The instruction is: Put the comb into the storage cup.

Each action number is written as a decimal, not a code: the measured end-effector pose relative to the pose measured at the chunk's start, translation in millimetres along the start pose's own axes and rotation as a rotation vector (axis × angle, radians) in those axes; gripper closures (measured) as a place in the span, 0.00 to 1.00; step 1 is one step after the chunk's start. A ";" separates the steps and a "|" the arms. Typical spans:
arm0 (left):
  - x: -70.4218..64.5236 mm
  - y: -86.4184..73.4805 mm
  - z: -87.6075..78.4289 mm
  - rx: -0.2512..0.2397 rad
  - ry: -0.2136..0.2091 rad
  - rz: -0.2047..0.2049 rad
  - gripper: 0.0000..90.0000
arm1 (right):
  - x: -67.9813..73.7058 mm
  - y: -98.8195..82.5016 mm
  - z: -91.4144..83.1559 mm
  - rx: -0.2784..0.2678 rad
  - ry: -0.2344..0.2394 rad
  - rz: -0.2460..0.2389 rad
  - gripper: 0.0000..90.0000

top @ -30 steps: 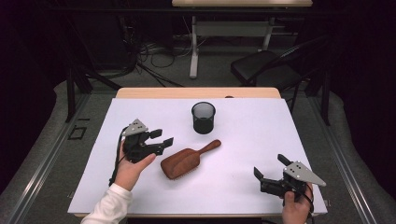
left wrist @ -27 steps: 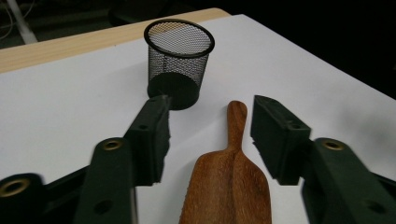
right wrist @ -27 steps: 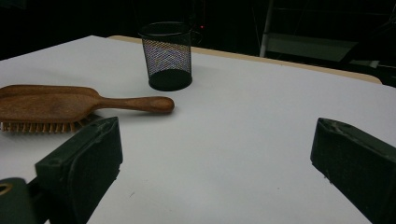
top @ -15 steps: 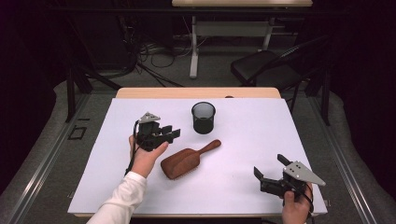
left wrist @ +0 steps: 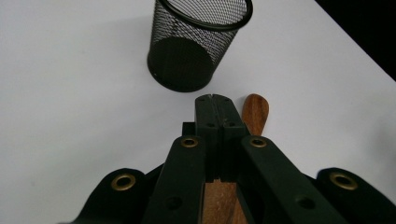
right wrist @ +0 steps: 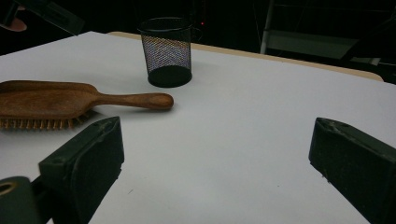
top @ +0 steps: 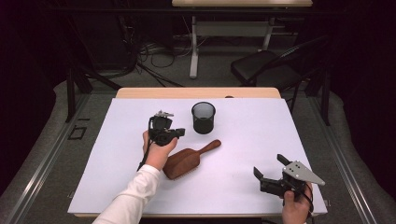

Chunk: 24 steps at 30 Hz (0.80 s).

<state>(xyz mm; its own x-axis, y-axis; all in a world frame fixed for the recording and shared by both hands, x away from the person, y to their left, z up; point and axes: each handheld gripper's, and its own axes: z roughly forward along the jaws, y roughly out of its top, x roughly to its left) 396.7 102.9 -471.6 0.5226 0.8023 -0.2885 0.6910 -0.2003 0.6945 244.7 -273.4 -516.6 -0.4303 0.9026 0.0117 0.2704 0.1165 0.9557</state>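
Jaws of the left gripper (left wrist: 215, 100) meet flat against each other with nothing between them, having just been closing; in the left gripper view the two black pads stand pressed together along one seam, and the handle of the brown wooden hairbrush (left wrist: 254, 109) runs beneath them, its rounded tip showing just to the right of the closed tips; whether the pads touch the wood I cannot tell. Just beyond those tips, a little to their left, stands the black wire-mesh pen cup (left wrist: 198, 42), upright on the white table top (left wrist: 70, 84) and apart from the gripper. From the high view the left gripper (top: 180, 133) sits in the person's left hand (top: 158, 151), a white sleeve (top: 133, 198) trailing back from it; the hairbrush (top: 189, 158) lies slanted just at that hand's near right side, its broad head toward the person and its handle pointing up toward the pen cup (top: 203, 117), which is near the gripper's tip on its right.

The right gripper (top: 268, 175) is held low at the table's near right corner, well apart from the left one; its jaws stand wide apart and hold nothing, touching neither brush nor cup. In the right gripper view the two black pads (right wrist: 84, 161) rise at either side with bare table (right wrist: 243, 121) between them; ahead and to the left lies the hairbrush (right wrist: 70, 102), bristles down, and beyond its handle tip stands the pen cup (right wrist: 167, 51).
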 end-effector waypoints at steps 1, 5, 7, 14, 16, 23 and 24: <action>-2.3 0.9 3.3 0.011 -0.001 0.001 1.00 | -0.2 0.0 -0.3 0.000 0.000 0.000 0.03; -11.7 4.3 17.4 0.051 0.002 0.001 1.00 | -0.8 0.1 -0.6 -0.002 -0.001 0.001 0.04; -16.1 5.1 24.7 0.068 0.009 -0.001 1.00 | -0.7 0.2 -0.8 -0.002 -0.001 0.002 0.04; -26.0 2.0 52.2 0.148 0.033 -0.016 1.00 | -0.3 0.3 -0.4 -0.004 0.002 -0.005 0.04; -26.2 0.4 59.1 0.171 0.038 -0.028 1.00 | -0.2 0.4 -0.4 -0.005 0.005 -0.005 0.04; -28.0 -3.0 73.7 0.236 0.053 -0.035 1.00 | -0.4 0.3 -0.4 -0.005 0.007 -0.005 0.04; -28.8 -2.9 76.9 0.248 0.060 -0.035 1.00 | -0.4 0.3 -0.3 -0.005 0.007 -0.007 0.04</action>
<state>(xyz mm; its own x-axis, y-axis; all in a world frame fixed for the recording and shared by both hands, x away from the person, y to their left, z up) 418.0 37.1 -516.0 0.4707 0.8418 -0.2643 0.8133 -0.2979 0.4997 244.7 -273.8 -516.3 -0.4377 0.8991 0.0074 0.2637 0.1205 0.9571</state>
